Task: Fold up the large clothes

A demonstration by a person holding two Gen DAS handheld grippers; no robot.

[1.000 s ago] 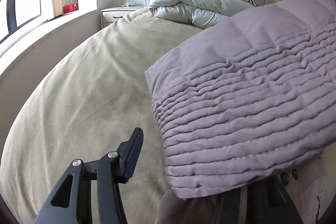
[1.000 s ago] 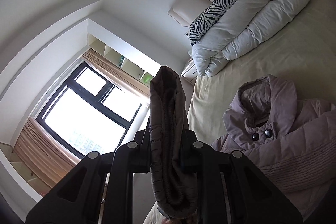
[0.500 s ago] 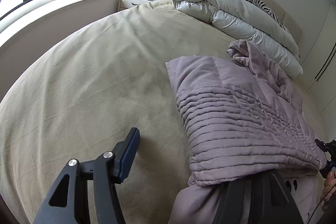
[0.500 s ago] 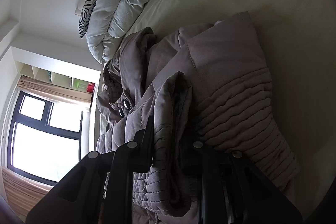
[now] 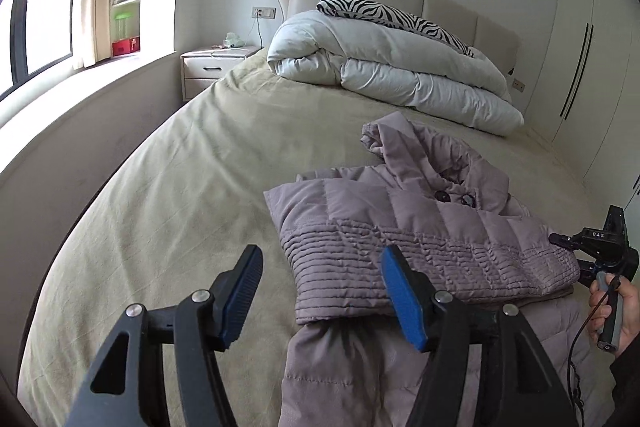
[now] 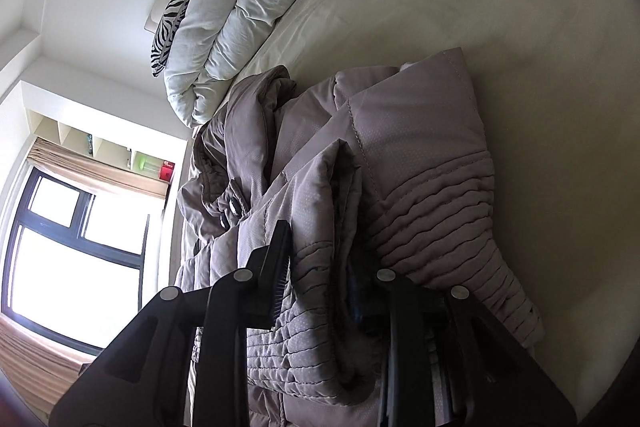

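Note:
A mauve quilted jacket [image 5: 420, 227] lies on the bed with its ribbed hem folded up over the body, collar and buttons toward the headboard. My left gripper [image 5: 320, 253] hovers at the hem's near left corner. Its blue pads stand wide, still opening, and grip nothing. My right gripper [image 6: 320, 247] has an upright fold of the jacket [image 6: 420, 155] between its fingers. Those jaws are opening, but the puffy fabric still fills them. The right finger is hidden behind the cloth. In the left wrist view a hand [image 5: 616, 307] holds that right gripper [image 5: 596, 251] at the hem's right end.
The olive bed sheet [image 5: 180, 187] stretches left of the jacket. A rolled white duvet [image 5: 392, 71] and a zebra pillow [image 5: 384, 13] lie by the headboard. A nightstand [image 5: 212, 67] and window ledge are on the left, wardrobe doors [image 5: 592, 67] on the right.
The raised hem came down flat onto the jacket. The right gripper dropped from high in the air to the bed with its fold. The left gripper widened and pulled back off the hem.

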